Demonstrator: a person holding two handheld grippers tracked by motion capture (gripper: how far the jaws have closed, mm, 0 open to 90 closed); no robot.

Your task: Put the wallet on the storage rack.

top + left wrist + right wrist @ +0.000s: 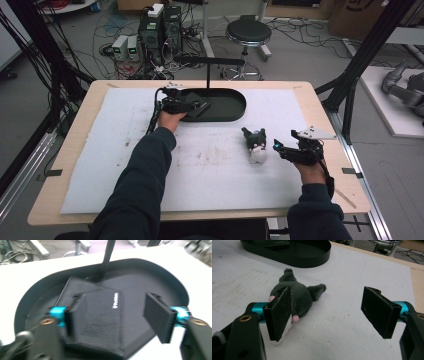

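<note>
A black leather wallet (100, 312) lies flat in a black oval tray (160, 267). My left gripper (115, 315) hovers open just over it, the left jaw above the wallet's near edge and the right jaw beside it. From above, that left gripper (192, 106) is over the left half of the tray (235, 102). A grey and white plush toy (299, 296) lies on the white mat. My right gripper (332, 312) stands open beside it, with its left jaw in front of the toy. In the high view, the right gripper (280, 149) is just right of the toy (256, 145).
A black T-shaped stand (208, 75) rises from the back of the tray. A white foam mat (215, 170) covers most of the wooden table (75, 150). A stool (248, 32), computers and cables stand on the floor behind the table.
</note>
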